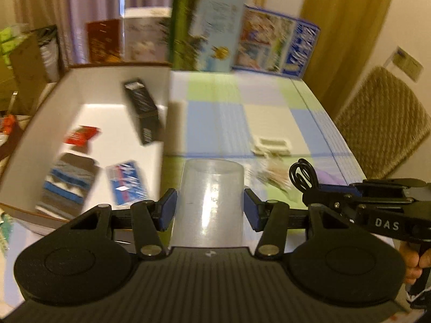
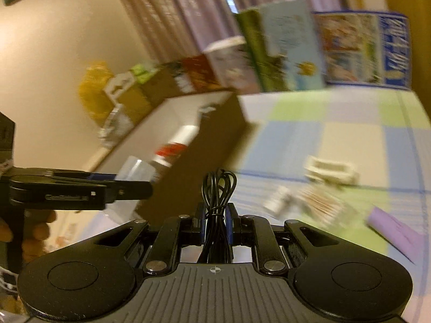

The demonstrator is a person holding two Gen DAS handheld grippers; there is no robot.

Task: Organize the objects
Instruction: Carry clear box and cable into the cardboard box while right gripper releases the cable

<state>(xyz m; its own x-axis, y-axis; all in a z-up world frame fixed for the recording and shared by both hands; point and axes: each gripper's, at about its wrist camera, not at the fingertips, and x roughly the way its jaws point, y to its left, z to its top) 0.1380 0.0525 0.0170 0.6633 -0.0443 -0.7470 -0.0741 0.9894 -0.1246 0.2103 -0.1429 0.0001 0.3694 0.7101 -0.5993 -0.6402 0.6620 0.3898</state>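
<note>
My left gripper (image 1: 210,206) is shut on a clear plastic measuring cup (image 1: 208,199), held mouth-away above the checked tablecloth (image 1: 229,123). Its blue pads (image 1: 168,208) press both sides of the cup. My right gripper (image 2: 215,223) is shut on a bundle of black cable (image 2: 218,191) that sticks up between its fingers. In the left wrist view the right gripper (image 1: 320,188) comes in from the right with the black cable (image 1: 301,173). In the right wrist view the left gripper (image 2: 129,188) and the cup (image 2: 134,172) show at the left. A white open box (image 1: 80,86) lies to the left.
The box holds a black carton (image 1: 141,110), a red pack (image 1: 80,134) and blue packets (image 1: 126,181). A white tray (image 1: 272,145), a patterned packet (image 1: 274,173) and a purple roll (image 2: 393,231) lie on the cloth. Picture books (image 1: 204,27) stand at the back. A woven chair (image 1: 382,118) is right.
</note>
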